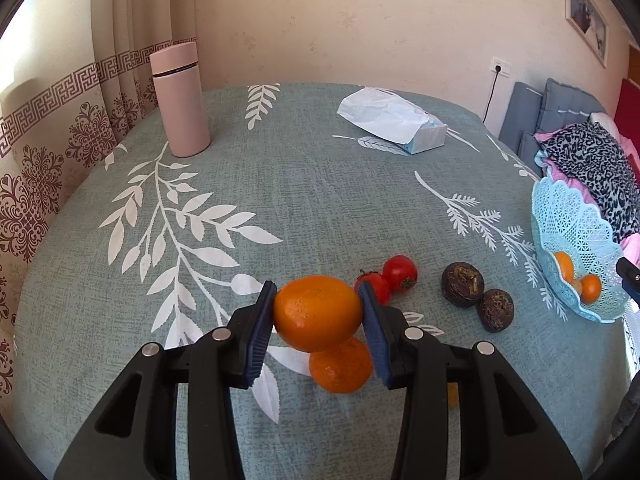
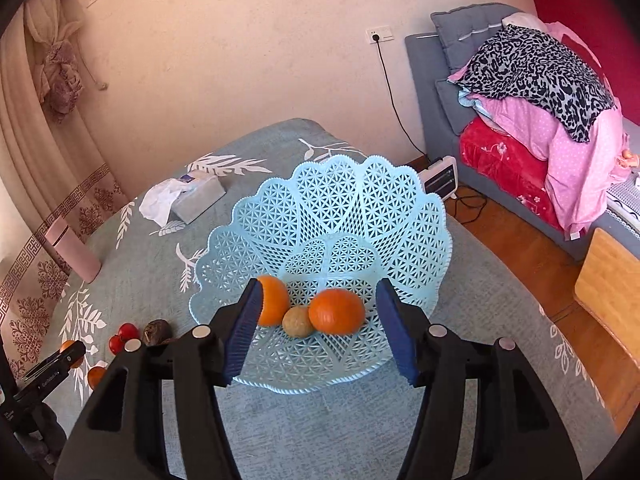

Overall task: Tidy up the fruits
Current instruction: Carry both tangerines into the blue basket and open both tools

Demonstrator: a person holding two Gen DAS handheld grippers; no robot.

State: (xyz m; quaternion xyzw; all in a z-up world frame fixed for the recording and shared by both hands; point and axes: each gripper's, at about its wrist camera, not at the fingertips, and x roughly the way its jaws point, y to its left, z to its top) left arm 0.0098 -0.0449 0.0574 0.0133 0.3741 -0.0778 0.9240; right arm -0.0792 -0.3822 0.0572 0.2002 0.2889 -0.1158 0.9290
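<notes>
Left gripper (image 1: 318, 312) clamped on one orange (image 1: 318, 314), both pads touching its sides, raised above a second orange (image 1: 340, 366) on the table (image 1: 320, 208). Beside these: two tomatoes (image 1: 400, 273), two dark brown fruits (image 1: 462, 284). Right gripper (image 2: 318, 318) wide open, holding nothing, above the basket (image 2: 360, 216) containing two oranges (image 2: 337, 311) and one tan ball (image 2: 297, 321).

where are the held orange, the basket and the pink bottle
held orange (image 1: 318, 312): left wrist view, front of the peel.
basket (image 2: 360, 200): right wrist view, far lattice wall.
pink bottle (image 1: 182, 108): left wrist view, middle of the body.
</notes>
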